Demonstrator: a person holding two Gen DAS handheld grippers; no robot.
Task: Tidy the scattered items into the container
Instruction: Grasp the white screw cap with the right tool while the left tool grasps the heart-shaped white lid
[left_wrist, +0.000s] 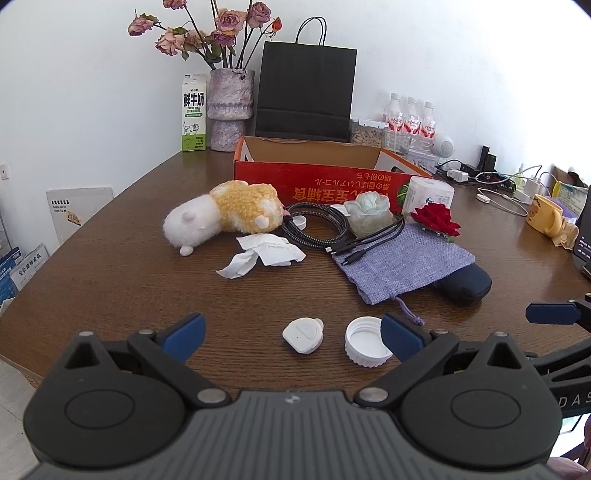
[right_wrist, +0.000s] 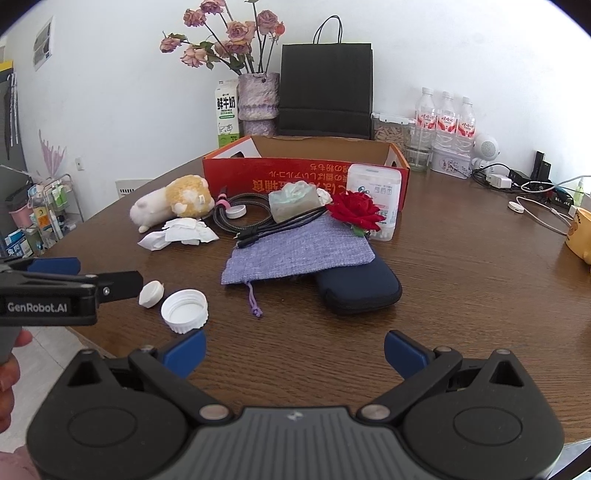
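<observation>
An open red cardboard box (left_wrist: 314, 181) (right_wrist: 243, 173) stands at the back of the brown table. In front of it lie a plush hamster (left_wrist: 221, 214) (right_wrist: 170, 201), crumpled tissue (left_wrist: 264, 253) (right_wrist: 181, 232), coiled cables (left_wrist: 325, 225) (right_wrist: 251, 218), a red rose (left_wrist: 436, 218) (right_wrist: 354, 210), a purple cloth pouch (left_wrist: 402, 266) (right_wrist: 295, 254) and a dark blue case (left_wrist: 465, 286) (right_wrist: 362, 291). My left gripper (left_wrist: 293, 332) is open over a small white piece (left_wrist: 303, 334) (right_wrist: 151, 293), with a white bottle cap (left_wrist: 365, 347) (right_wrist: 184, 310) by its right finger. My right gripper (right_wrist: 295, 350) is open over bare table.
A milk carton (left_wrist: 194, 112), a vase of dried roses (left_wrist: 231, 107), a black paper bag (left_wrist: 304, 92) and water bottles (right_wrist: 445, 118) line the back wall. Chargers and cords (right_wrist: 524, 184) and a yellow mug (left_wrist: 545, 218) crowd the right side. A white tub (right_wrist: 373, 195) leans on the box.
</observation>
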